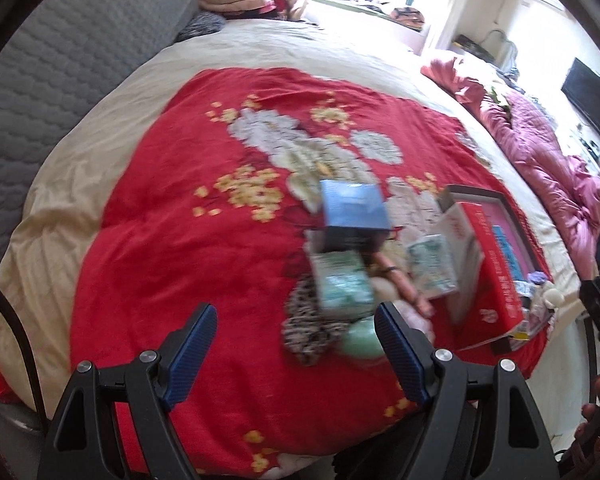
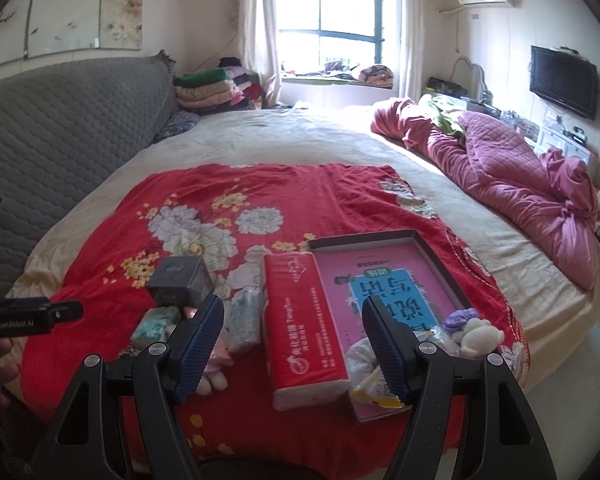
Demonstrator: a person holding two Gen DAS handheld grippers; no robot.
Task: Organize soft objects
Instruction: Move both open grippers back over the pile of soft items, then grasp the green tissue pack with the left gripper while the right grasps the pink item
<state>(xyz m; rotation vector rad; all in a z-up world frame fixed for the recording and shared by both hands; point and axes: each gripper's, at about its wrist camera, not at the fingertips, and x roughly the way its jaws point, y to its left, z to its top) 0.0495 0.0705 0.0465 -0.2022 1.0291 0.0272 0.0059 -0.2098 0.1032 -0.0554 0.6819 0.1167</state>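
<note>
On the red floral blanket lies a pile of things. A long red tissue pack rests beside a shallow box holding a pink book. A white plush toy and a purple item sit at the box's right edge. Small green tissue packs and a dark box lie to the left. My right gripper hovers open above the red pack, holding nothing. My left gripper is open and empty, just short of a green tissue pack, a patterned cloth and a blue-topped box.
The blanket lies on a wide cream bed. A crumpled pink quilt runs along its right side. A grey padded headboard stands at the left, with folded blankets stacked beyond it. A wall television hangs at the right.
</note>
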